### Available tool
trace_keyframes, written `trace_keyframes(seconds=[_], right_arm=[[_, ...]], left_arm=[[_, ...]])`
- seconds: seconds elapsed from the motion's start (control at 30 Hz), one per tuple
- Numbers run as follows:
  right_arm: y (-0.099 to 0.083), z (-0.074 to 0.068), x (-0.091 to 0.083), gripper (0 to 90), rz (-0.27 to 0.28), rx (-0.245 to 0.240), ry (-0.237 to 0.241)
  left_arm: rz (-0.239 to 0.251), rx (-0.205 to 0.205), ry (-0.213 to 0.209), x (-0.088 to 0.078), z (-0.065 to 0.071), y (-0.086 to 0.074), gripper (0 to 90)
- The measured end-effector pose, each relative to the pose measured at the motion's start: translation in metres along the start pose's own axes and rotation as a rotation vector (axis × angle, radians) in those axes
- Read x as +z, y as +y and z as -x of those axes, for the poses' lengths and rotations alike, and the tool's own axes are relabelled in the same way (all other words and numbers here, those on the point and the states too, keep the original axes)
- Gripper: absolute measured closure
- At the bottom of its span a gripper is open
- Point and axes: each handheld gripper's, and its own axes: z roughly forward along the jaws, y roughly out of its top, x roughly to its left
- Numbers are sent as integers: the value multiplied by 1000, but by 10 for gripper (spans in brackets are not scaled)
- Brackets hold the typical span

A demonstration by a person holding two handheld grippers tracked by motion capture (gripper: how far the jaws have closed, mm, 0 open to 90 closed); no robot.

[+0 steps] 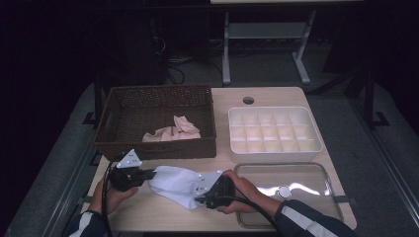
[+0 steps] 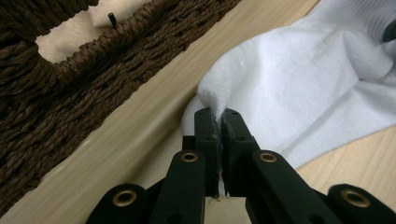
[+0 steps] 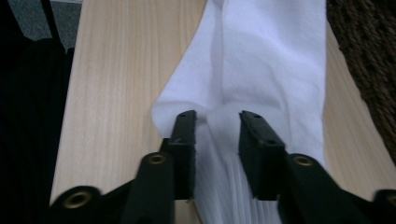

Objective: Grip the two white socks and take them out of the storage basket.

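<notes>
Right tongs (image 3: 217, 122) with jaws parted, straddling a raised fold of white sock (image 3: 261, 60), pads not pressing it. Sock stretched lengthwise along the pale wooden surface (image 3: 116, 70), toward its far edge. Dark woven basket (image 3: 369, 60) at the surface's right edge.

The left tool (image 1: 129, 173) is black, topped by a grey three-cornered plate dotted with small dark holes, at the lower left of the high view; a black cable loops from it toward the bottom edge. The right tool (image 1: 213, 190), at lower centre, carries the same kind of plate and a black cable. Both sleeves (image 1: 301, 220) are dark with white stripes. In the gripper views, each tool has matte black jaws with brass-coloured rivets and small screws.
</notes>
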Motion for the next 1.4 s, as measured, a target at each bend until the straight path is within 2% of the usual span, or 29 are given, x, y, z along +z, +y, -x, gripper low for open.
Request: trace_keyframes(seconds=[0.1, 0.2, 0.27, 0.3, 0.33, 0.37, 0.47, 0.6, 0.73, 0.8, 0.83, 0.93, 1.0, 1.03, 1.07, 1.1, 1.13, 1.2, 1.3, 1.33, 1.4], right_arm=[[3, 1, 9, 670, -39, -5, -37], [-1, 6, 18, 751, -76, 12, -33], [-3, 10, 19, 824, -71, 37, -10], [-3, 10, 18, 874, -71, 34, -16], [-3, 10, 17, 884, -67, 31, -30], [-2, 10, 15, 885, -67, 34, -25], [-2, 10, 9, 891, -35, 30, -31], [3, 9, -4, 893, 13, 51, 2], [9, 5, -16, 893, 61, 31, 35], [12, 2, -19, 892, 69, 24, 51], [12, 0, -19, 891, 62, 24, 58], [10, -9, -9, 875, 10, -34, 48], [6, -10, -2, 745, -24, -44, 64], [5, -10, 0, 657, -39, -45, 41], [4, -9, -1, 625, -50, -39, 21], [2, -5, -5, 599, -37, -26, 39], [0, -2, -10, 583, -28, -11, 35], [-8, 6, -21, 608, -20, 25, 27], [-21, 18, -32, 677, -47, 79, -9], [-28, 22, -36, 696, -72, 111, -26], [-39, 28, -37, 692, -100, 138, -47]], left_arm=[[-12, 7, 1, 2, 0, -1, 861], [-21, 1, 1, 4, -1, -1, 861], [-22, 0, 1, 6, -3, -2, 861], [-19, -8, 0, 6, -3, -2, 861], [-13, -10, 2, 6, -3, -3, 861], [-17, -4, 1, 5, -5, -2, 861], [13, -14, 8, 1, -5, -1, 861], [46, -26, 19, -5, -7, 0, 860], [60, -44, 16, -9, -12, 0, 860], [58, -53, 8, -9, -14, -1, 860], [41, -43, 10, -8, -14, -2, 854], [-9, -31, 4, 1, -13, -5, 833], [-42, -18, 16, 5, -12, -6, 790], [-46, -17, 22, 6, -12, -6, 770], [-45, -31, 25, 7, -13, -7, 724], [-42, -39, 24, 7, -13, -7, 655], [-37, -48, 15, 6, -13, -8, 603], [-10, -75, 37, 3, -13, -8, 507], [36, -114, 15, -1, -12, -9, 439], [33, -118, 19, 0, -11, -9, 421], [6, -112, 33, 6, -7, -11, 363]])
